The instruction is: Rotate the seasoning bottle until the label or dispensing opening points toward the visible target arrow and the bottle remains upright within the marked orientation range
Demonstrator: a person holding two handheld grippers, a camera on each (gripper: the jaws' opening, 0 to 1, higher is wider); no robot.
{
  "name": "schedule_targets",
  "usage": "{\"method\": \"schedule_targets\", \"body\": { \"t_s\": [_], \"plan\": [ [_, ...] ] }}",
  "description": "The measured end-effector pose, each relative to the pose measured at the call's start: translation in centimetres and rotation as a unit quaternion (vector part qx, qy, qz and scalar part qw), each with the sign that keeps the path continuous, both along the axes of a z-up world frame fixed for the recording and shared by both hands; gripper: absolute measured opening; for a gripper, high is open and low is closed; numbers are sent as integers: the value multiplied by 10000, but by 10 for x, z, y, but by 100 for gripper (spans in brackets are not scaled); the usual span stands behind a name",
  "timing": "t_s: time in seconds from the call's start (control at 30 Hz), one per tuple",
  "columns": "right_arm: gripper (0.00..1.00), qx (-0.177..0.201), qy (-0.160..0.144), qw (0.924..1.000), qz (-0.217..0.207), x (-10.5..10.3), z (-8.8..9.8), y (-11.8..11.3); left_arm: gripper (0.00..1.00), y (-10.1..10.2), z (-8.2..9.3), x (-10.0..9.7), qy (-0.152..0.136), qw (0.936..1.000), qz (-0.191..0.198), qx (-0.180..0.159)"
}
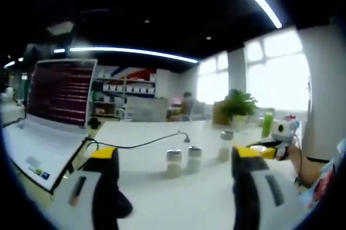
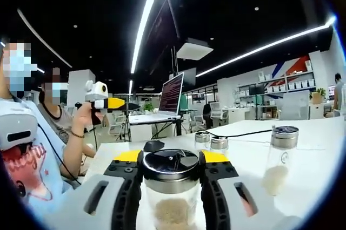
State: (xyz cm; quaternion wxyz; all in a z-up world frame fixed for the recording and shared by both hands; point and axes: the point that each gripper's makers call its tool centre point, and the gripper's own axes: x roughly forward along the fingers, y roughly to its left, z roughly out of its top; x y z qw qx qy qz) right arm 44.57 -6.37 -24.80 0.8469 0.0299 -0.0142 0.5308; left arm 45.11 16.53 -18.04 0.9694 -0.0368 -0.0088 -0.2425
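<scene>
First, in the left gripper view, the left gripper [image 1: 175,187] hangs above the white counter [image 1: 162,197] with its yellow-tipped fingers [image 1: 102,157] wide apart and nothing between them. Three clear glass shakers with metal caps stand ahead: two close together [image 1: 173,163] [image 1: 193,159] and a third one [image 1: 225,145] further right. An open laptop [image 1: 48,116] sits at the left counter edge, with free surface between it and the shakers. A hand with the other gripper [image 1: 273,143] enters from the right.

Next, in the right gripper view, the right gripper [image 2: 172,170] has its fingers [image 2: 127,173] closed around an upright clear seasoning bottle with a black lid [image 2: 171,187], holding light grains. Another shaker [image 2: 279,157] stands right, and two small ones [image 2: 211,142] are behind.
</scene>
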Motion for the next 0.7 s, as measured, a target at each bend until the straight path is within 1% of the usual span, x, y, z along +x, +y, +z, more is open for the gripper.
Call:
{"method": "schedule_targets", "body": {
  "t_s": [0.3,0.43,0.7],
  "plan": [
    [41,37,-21,9998,-204,1,0,-2,91,-6,-1,0,5,10000,-81,42],
    [41,4,-29,9996,-286,1,-1,-2,91,-4,-1,0,2,10000,-67,42],
    [41,54,-64,9994,-345,1,0,-2,91,-3,1,-1,-11,10000,-48,19]
  ]
}}
